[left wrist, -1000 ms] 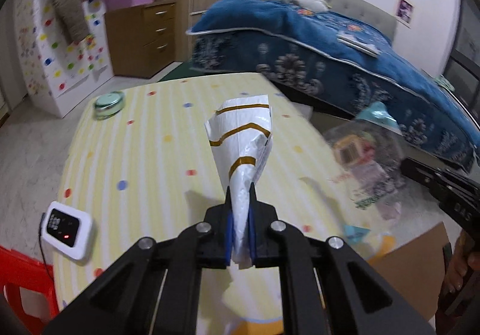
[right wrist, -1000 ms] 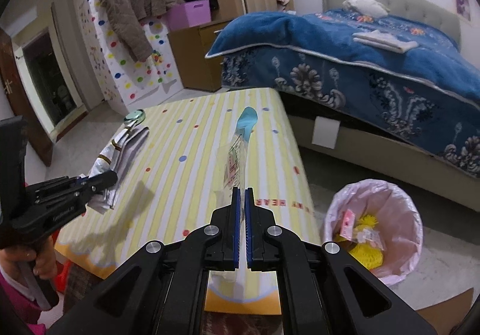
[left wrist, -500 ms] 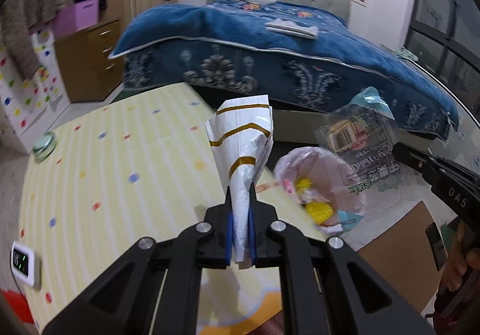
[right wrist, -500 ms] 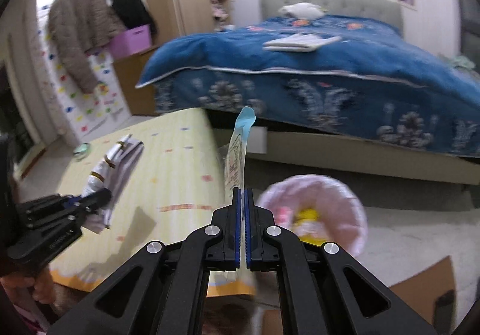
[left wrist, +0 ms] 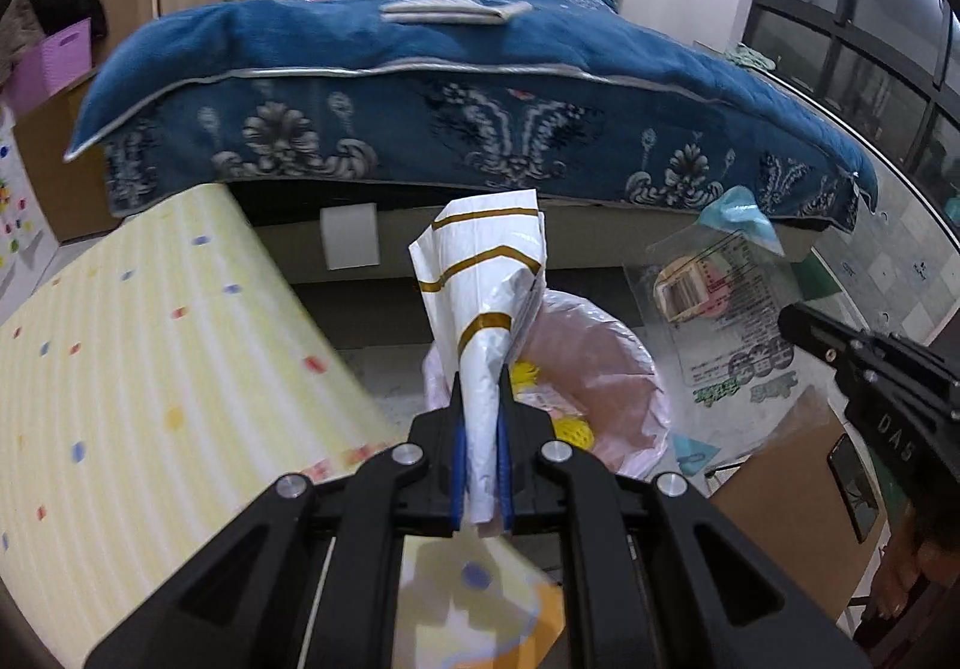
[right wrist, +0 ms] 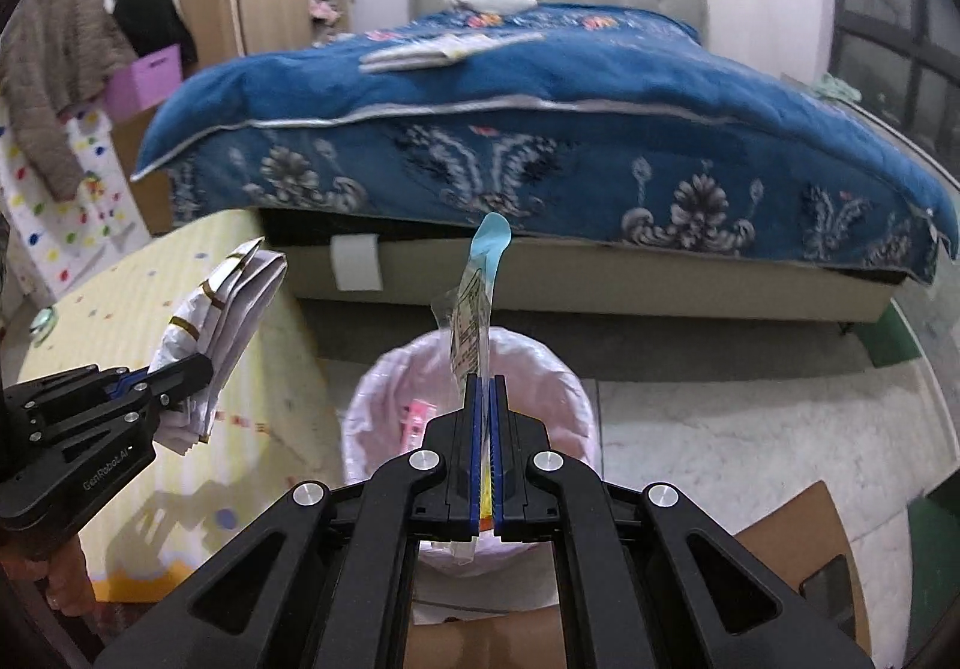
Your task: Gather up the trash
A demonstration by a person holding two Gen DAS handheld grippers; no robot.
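My left gripper (left wrist: 480, 405) is shut on a white wrapper with gold stripes (left wrist: 486, 303) and holds it in the air, off the table's right edge. It also shows in the right wrist view (right wrist: 222, 321). My right gripper (right wrist: 485, 387) is shut on a clear plastic wrapper with a blue end (right wrist: 477, 309), seen flat in the left wrist view (left wrist: 720, 303). A pink-lined trash bin (right wrist: 540, 369) stands on the floor below both grippers, with yellow and pink trash inside (left wrist: 570, 429).
A table with a yellow dotted cloth (left wrist: 150, 369) is at the left. A bed with a blue blanket (left wrist: 450, 99) stands behind the bin. Brown cardboard (right wrist: 798, 537) lies on the floor at the right. A dresser with a purple box (right wrist: 144, 81) is far left.
Both grippers have swung right from over the table to over the trash bin, each keeping its wrapper. The bin is now closer and centred under the right gripper.
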